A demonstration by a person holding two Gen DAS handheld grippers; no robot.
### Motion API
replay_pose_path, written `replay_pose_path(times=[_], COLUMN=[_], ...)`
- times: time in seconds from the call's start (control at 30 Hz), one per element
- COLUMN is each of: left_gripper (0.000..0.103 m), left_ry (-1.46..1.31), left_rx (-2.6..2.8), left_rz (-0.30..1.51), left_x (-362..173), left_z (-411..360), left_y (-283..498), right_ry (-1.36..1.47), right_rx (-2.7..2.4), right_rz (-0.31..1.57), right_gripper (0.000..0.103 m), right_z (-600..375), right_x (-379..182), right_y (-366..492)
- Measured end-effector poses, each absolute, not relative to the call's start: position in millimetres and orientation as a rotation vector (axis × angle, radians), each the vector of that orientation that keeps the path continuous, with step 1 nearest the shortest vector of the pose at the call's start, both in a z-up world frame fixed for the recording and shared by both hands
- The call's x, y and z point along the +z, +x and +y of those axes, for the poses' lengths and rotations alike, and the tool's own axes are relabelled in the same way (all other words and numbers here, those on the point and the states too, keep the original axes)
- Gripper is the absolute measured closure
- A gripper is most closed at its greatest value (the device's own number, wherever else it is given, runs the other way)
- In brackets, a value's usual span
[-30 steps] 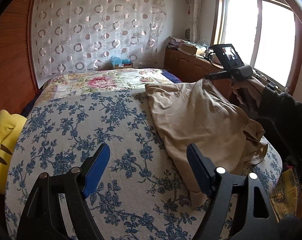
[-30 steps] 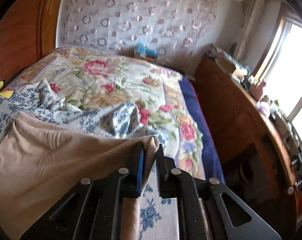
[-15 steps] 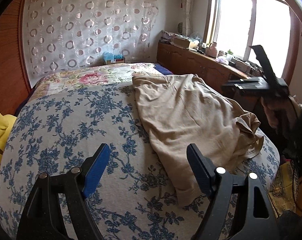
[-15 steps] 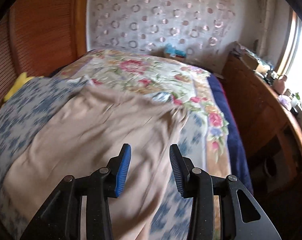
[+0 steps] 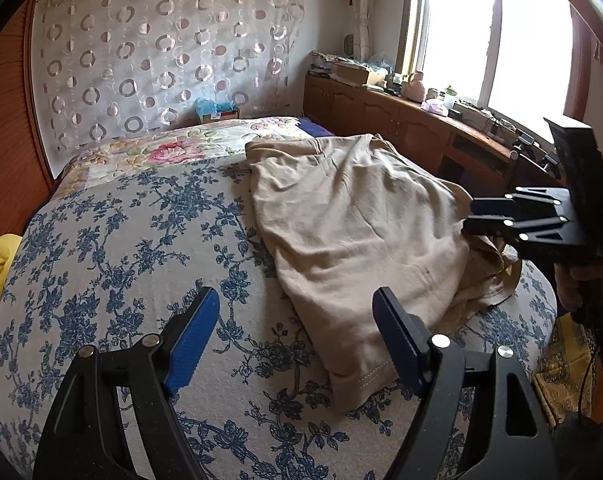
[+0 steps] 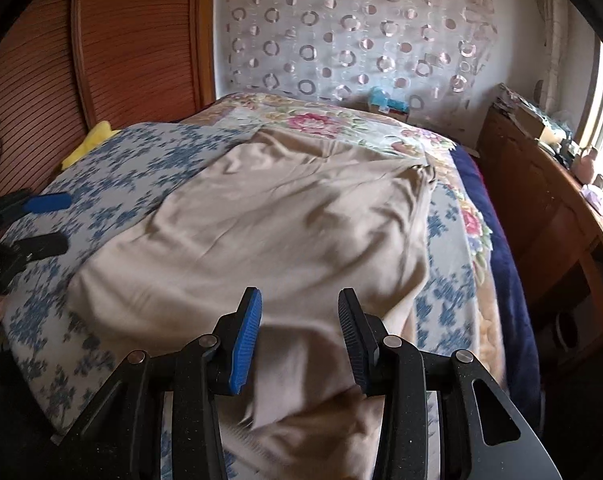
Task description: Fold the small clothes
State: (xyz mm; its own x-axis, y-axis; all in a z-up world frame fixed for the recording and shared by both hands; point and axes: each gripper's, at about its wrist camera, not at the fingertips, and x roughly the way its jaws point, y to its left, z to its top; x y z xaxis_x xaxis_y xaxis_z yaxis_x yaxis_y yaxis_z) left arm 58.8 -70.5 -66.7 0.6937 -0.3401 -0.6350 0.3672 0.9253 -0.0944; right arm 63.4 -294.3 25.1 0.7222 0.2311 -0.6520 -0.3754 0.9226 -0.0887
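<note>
Your left gripper (image 5: 295, 334), black with blue pads, hangs over the near part of the blue-and-white floral bedspread (image 5: 121, 240) with its jaws standing wide and nothing between them. The beige, soft knit garment (image 5: 357, 224) lies spread and rumpled on the right half of the bed, its hemmed near corner just beside the right-hand finger of that gripper but not between the pads. Your right gripper (image 6: 299, 334) hovers above the near edge of the same garment (image 6: 285, 232); its jaws have just been opening and now stand parted, gripping nothing, with the cloth lying loose below them. In the left wrist view, the right gripper (image 5: 529, 220) appears at the right edge, above the bunched end of the garment. A pink-flowered quilt (image 5: 173, 152) covers the far end of the bed, in front of a sheer curtain with a ring pattern (image 5: 161, 60).
</note>
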Motion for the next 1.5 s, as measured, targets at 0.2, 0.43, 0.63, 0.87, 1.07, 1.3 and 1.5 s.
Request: replay_pose_path(times=[0.2, 0.43, 0.63, 0.87, 1.07, 1.3, 1.5], left_gripper=[0.023, 0.023, 0.023, 0.023, 0.024, 0.038, 0.038], left_ry=[0.043, 0.051, 0.072, 0.073, 0.062, 0.073, 0.075], left_rx=[-0.399, -0.408, -0.423, -0.424, -0.445, -0.462, -0.457], left_rz=[0.709, 0.739, 0.775, 0.783, 0.783, 0.801, 0.802], left_x=[-69.2, -78.0, -85.0, -87.8, -88.5, -89.9, -90.6], left_z=[-72.5, -76.1, -79.9, -79.7, -80.3, -84.6, -85.5], left_y=[58.6, 58.7, 56.3, 55.1, 55.2, 54.2, 53.9], right_ry=[-0.202, -0.189, -0.114, -0.023, -0.006, -0.015, 0.007], right_rx=[0.344, 0.321, 0.349, 0.278, 0.229, 0.202, 0.221], right_rz=[0.704, 0.730, 0.684, 0.612, 0.676, 0.674, 0.632], right_gripper=[0.062, 0.062, 0.099, 0.099, 0.099, 0.096, 0.054], right_z=[-301.8, -311.4, -319.6, -347.8, -365.9, -363.4, -359.4], right_x=[19.2, 13.8, 20.6, 29.6, 16.5, 31.1, 44.6], right_y=[47.7, 49.5, 36.1, -10.9, -35.7, -36.8, -33.6])
